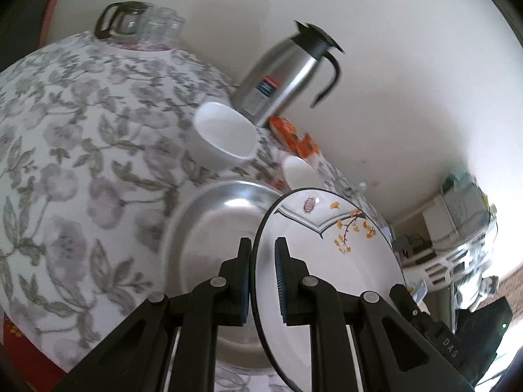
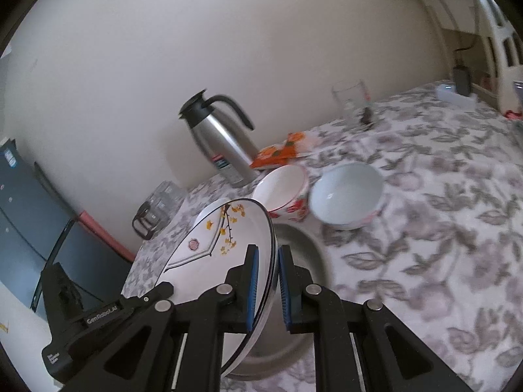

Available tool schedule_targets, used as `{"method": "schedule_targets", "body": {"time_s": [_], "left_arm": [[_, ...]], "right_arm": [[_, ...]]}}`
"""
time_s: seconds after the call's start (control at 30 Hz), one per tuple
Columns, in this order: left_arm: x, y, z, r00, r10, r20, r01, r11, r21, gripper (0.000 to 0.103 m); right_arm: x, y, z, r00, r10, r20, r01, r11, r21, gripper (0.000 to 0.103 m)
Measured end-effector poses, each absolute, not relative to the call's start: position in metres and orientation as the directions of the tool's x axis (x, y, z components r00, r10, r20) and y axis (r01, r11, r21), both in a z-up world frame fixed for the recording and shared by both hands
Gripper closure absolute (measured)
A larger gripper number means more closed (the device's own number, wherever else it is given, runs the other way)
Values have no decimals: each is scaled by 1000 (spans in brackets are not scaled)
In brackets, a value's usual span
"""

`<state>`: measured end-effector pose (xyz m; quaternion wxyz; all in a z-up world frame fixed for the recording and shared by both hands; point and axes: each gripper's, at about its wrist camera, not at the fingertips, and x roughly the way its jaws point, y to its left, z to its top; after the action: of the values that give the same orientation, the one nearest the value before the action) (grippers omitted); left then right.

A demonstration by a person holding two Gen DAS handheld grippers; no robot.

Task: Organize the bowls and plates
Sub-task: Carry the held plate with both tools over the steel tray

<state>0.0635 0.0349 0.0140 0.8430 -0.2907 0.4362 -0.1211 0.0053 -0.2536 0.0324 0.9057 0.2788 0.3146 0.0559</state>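
Note:
A white plate with yellow blossoms and a dark rim is held tilted between both grippers. My left gripper is shut on its left rim. My right gripper is shut on the opposite rim of the plate. Just below it a round metal plate lies on the floral tablecloth, partly hidden by the held plate. Behind stand a plain white bowl and a bowl with red flowers.
A steel thermos jug stands by the wall with an orange packet beside it. A glass pitcher with tumblers sits at the table's far end, and a tall glass further right. The table edge is close to the plate.

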Motion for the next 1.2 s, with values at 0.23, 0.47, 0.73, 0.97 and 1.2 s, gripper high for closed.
{"method": "schedule_targets", "body": {"time_s": [0.23, 0.47, 0.73, 0.97, 1.2], "left_arm": [[72, 62, 11, 601, -406, -688, -93, 820, -565, 89], [83, 62, 2, 573, -360, -736, -105, 859, -501, 89], [96, 43, -12, 524, -362, -771, -88, 878, -471, 89], [104, 31, -22, 491, -346, -799, -74, 898, -434, 89], [109, 23, -31, 480, -330, -813, -67, 910, -409, 89]], "right_arm": [[27, -226, 16, 761, 322, -563, 54, 834, 549, 89], [42, -216, 1, 733, 309, -606, 59, 859, 509, 89], [54, -227, -23, 699, 271, -662, 114, 872, 476, 89], [60, -234, -35, 685, 258, -682, 138, 873, 469, 89], [65, -235, -41, 679, 241, -694, 144, 883, 447, 89]]}}
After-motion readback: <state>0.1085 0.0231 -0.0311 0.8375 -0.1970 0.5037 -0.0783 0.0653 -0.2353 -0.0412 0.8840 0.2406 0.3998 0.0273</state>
